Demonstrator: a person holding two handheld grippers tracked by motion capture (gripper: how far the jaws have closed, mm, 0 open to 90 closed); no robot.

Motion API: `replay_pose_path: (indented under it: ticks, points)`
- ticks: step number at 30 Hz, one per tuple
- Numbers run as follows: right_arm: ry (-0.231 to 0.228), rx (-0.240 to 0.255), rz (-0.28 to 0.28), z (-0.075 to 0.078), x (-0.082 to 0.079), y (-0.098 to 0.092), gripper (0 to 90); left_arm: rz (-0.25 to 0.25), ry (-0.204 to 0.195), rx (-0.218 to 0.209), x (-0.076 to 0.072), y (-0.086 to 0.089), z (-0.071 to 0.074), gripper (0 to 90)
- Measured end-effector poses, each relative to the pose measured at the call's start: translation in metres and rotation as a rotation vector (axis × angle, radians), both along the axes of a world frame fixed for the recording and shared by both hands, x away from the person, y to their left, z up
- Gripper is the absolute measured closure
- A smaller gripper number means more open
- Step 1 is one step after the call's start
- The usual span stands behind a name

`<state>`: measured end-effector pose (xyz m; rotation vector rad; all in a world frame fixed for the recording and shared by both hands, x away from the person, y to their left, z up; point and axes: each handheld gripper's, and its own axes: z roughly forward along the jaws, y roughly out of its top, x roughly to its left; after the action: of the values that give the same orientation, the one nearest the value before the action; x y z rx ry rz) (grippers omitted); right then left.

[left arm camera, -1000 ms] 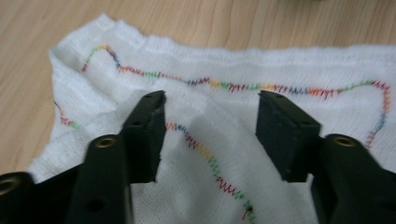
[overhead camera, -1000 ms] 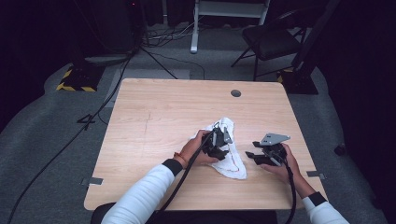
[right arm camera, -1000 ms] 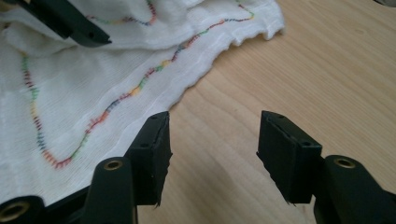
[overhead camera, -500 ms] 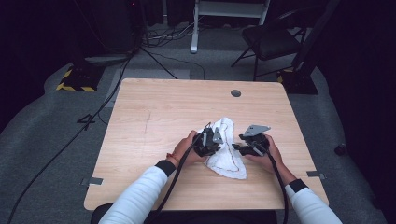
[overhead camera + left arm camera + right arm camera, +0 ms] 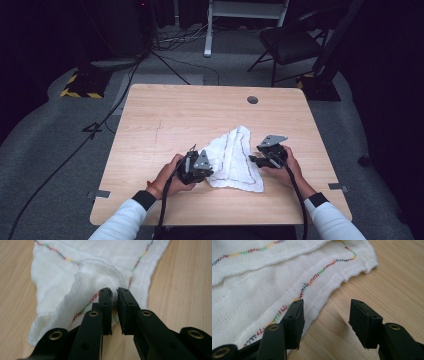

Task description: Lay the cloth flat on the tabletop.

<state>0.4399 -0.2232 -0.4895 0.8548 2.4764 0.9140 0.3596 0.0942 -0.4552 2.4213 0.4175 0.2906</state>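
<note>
Counting: one cloth (image 5: 234, 160), two tools; left tool (image 5: 113, 293) apparently pinching fold.

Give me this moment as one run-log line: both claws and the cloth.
left claw: shut on white cloth, jaws just closed | right claw: open, at cloth's edge, nothing gripped | cloth: crumpled on wooden table
</note>
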Motion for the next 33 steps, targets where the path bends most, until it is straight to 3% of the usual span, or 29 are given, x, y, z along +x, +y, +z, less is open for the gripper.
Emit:
replay_pose_path:
  ticks: [7,11,13,14,17,21,27,33]
  points:
    - [0.014,-0.005,-0.015,0.001,-0.003,-0.009,44.3,0.077,0.029,0.006,-0.018,0.034,-0.010,70.7]
    - [0.008,-0.014,-0.017,0.002,-0.005,-0.012,43.3,0.104,0.024,-0.019,-0.025,0.046,-0.006,58.3]
    - [0.002,-0.019,-0.016,0.002,-0.006,-0.013,43.2,0.114,0.032,-0.045,-0.027,0.050,-0.003,46.8]
    - [-0.006,-0.027,-0.012,0.002,-0.008,-0.013,43.2,0.121,0.038,-0.056,-0.028,0.051,-0.001,34.5]
    - [-0.010,-0.029,-0.011,0.003,-0.008,-0.014,42.8,0.175,-0.004,-0.069,-0.033,0.055,0.006,27.0]
    - [-0.023,-0.036,-0.020,0.005,-0.011,-0.017,42.4,0.186,-0.027,-0.113,-0.034,0.057,0.013,22.7]
    - [-0.027,0.004,-0.009,0.012,-0.017,-0.023,42.4,0.115,-0.046,-0.063,-0.018,0.025,0.007,22.7]
    - [-0.021,0.021,0.026,0.013,-0.029,-0.024,42.1,0.011,-0.010,-0.018,0.003,-0.028,-0.007,24.3]
